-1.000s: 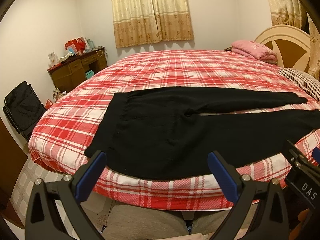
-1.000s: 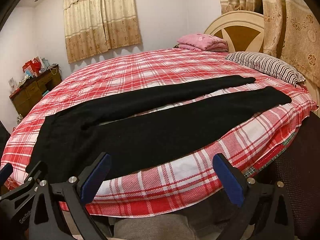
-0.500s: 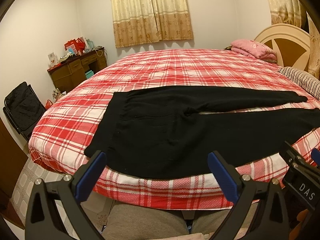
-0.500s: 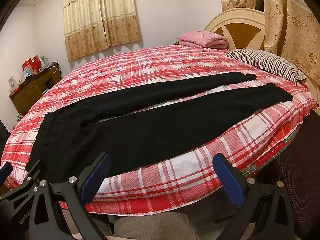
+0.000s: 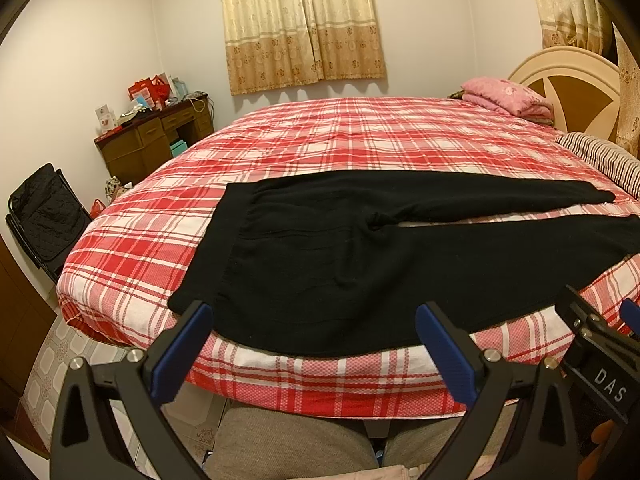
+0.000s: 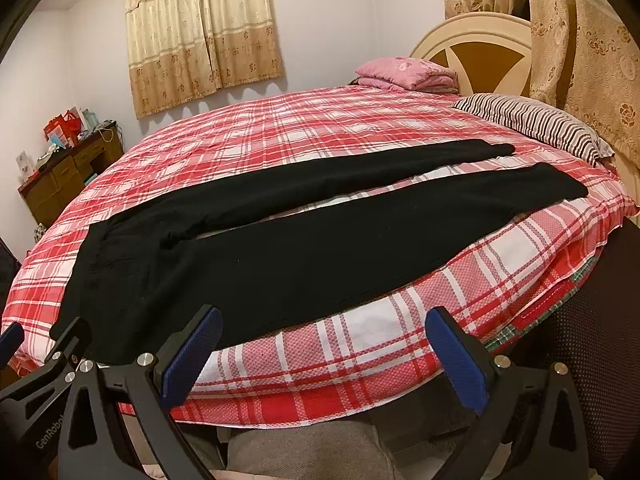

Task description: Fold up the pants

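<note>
Black pants (image 5: 360,248) lie flat on a red plaid bed (image 5: 360,136), waistband to the left, both legs stretched to the right and slightly apart. They also show in the right wrist view (image 6: 300,240). My left gripper (image 5: 314,344) is open and empty, held just before the bed's near edge below the waist part. My right gripper (image 6: 324,350) is open and empty, held before the near edge below the nearer leg. The right gripper's body (image 5: 600,344) shows at the right of the left wrist view.
A pink folded blanket (image 6: 404,74) and a striped pillow (image 6: 536,124) lie near the headboard (image 6: 480,48). A wooden desk (image 5: 156,140) with clutter and a black folding chair (image 5: 44,212) stand at the left. My grey-trousered knees (image 5: 296,440) are below the grippers.
The right wrist view has shifted slightly, the bed sitting a little higher and closer. The left gripper has barely moved. The pants have not moved.
</note>
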A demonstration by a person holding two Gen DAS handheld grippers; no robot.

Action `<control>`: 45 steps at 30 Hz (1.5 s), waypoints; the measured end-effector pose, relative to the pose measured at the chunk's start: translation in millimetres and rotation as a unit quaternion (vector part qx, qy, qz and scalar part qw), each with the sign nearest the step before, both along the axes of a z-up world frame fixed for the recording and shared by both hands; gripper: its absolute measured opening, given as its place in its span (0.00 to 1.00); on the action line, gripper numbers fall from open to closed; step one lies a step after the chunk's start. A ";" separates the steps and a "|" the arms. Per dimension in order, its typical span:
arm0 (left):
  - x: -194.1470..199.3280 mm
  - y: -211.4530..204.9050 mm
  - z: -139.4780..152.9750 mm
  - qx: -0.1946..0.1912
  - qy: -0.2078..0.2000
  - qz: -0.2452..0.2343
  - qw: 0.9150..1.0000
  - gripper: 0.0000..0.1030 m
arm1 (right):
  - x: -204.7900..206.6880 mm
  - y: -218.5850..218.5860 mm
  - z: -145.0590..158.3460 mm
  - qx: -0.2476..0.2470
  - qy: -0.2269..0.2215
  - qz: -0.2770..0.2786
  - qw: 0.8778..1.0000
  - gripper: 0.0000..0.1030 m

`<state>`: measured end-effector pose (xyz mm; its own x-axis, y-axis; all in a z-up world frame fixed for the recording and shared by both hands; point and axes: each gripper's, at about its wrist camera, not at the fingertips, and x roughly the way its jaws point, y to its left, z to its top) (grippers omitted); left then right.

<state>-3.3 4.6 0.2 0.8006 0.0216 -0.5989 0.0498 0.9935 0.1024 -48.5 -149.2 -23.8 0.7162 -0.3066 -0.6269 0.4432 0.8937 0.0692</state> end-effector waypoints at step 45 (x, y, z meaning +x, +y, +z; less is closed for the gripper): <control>2.2 -0.4 -4.5 -0.004 0.011 0.000 1.000 1.00 | 1.0 0.0 -5.2 0.009 0.010 -0.002 1.000 0.99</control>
<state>-1.1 4.2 -4.3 0.7873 0.0169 -0.6164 0.0524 0.9942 0.0941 -47.5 -149.2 -29.0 0.7029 -0.2978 -0.6459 0.4473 0.8911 0.0760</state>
